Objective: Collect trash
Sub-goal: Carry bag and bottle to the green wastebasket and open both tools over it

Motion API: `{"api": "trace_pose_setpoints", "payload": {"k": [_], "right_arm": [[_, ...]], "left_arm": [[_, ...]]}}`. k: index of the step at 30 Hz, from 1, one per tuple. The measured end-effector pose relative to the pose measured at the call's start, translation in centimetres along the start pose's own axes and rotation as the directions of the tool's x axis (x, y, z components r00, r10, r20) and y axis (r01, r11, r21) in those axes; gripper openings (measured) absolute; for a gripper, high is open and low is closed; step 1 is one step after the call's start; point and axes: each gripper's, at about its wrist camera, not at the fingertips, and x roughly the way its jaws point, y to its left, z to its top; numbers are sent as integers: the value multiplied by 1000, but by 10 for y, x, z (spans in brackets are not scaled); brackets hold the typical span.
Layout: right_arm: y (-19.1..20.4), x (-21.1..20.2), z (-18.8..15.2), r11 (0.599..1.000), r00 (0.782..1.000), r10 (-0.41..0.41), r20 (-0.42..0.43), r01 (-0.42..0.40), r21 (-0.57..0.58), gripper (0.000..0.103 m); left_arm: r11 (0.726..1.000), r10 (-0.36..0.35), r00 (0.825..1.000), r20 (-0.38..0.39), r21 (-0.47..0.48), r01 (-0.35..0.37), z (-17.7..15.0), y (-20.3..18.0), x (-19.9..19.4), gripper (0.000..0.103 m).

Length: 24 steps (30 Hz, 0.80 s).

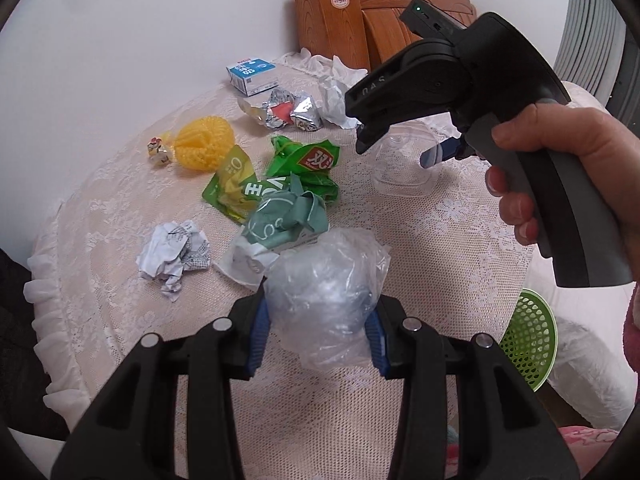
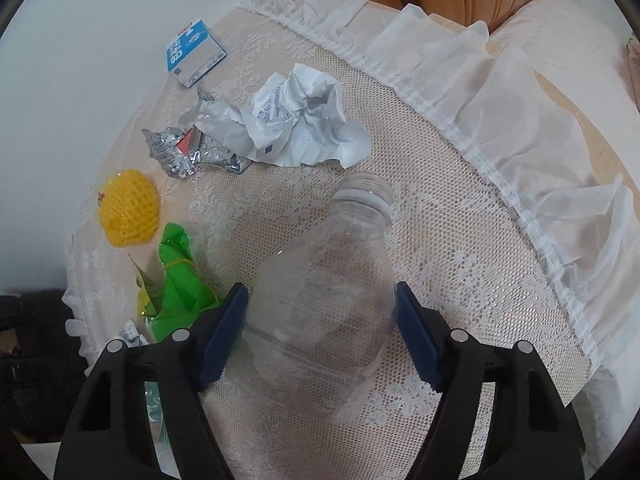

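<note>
Left gripper (image 1: pixel 318 330): I have its blue ribbed pads clamped on a crumpled clear plastic bag (image 1: pixel 326 292), a glossy, wrinkled ball held above the table (image 1: pixel 460 216).

Right gripper (image 2: pixel 322 330): a clear plastic bottle (image 2: pixel 324 296) lies on its side between the blue pads, open threaded neck pointing away from me. The pads sit just beside its walls; I cannot tell whether they press on it. No earlier picture to compare. From the left camera, a hand (image 1: pixel 560 168) wraps this gripper's grey handle, and the bottle is mostly hidden behind its black head.

Table cover: cream lace netting with a flower pattern and a sheer white frill at the rim.

Loose trash on it:
- crumpled white printed paper (image 2: pixel 300 120), far side
- second paper wad (image 1: pixel 174 254), near edge
- silver foil wrapper (image 2: pixel 192 152), creased
- blue-and-white carton (image 2: pixel 194 54), boxy
- yellow foam net (image 1: pixel 204 144), round, small figure beside it too small to read
- green wrappers (image 1: pixel 304 160), shiny, piled together
- pale green-and-white wrapper (image 1: pixel 280 220), twisted

Green mesh basket (image 1: pixel 528 340): beyond the table edge, partly cut off.
</note>
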Motion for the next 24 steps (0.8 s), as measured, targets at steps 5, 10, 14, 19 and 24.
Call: {"api": "trace_pose_setpoints", "payload": {"k": [5, 10, 14, 19, 24], "right_arm": [[-18, -10, -8, 994, 994, 106, 17, -106, 7, 73], [-61, -34, -28, 958, 961, 272, 40, -275, 87, 73], [-119, -72, -55, 922, 937, 335, 96, -347, 172, 72], [-211, -115, -96, 806, 869, 450, 207, -495, 325, 71], [-297, -148, -149, 791, 889, 366, 277, -454, 410, 71]], "left_arm": [[1000, 9, 1000, -12, 20, -9, 1, -10, -1, 40], [997, -21, 1000, 0, 74, 21, 10, -41, -4, 40], [984, -85, 996, -3, 155, 84, 17, -88, -5, 40], [951, -193, 978, -78, 230, 206, 16, -161, 4, 40], [879, -285, 939, -194, 337, 336, -2, -250, 22, 40]]}}
